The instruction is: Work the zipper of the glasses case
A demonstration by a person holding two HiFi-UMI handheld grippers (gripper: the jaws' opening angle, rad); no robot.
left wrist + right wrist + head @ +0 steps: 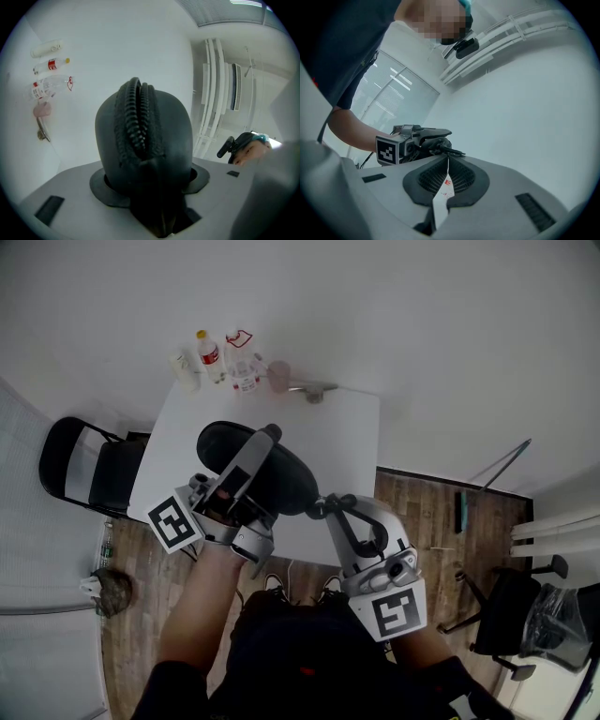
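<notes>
Case held over the table's near edge, both claws on it

The black case point(292, 486) hangs above the near edge of the white table point(328, 427), tilted, its far end towards the table's middle. The left claw point(253, 460) is spread wide round the case's body and clamps it, so the left gripper view looks straight along the zipper teeth point(136, 117). The right claw point(325, 507) is pinched nearly flat on the thin pull point(452, 151) at the case's end nearest the table's right side. Bottles point(220, 362) stand at the table's far edge, and a folding chair point(89, 470) sits left of the table.
</notes>
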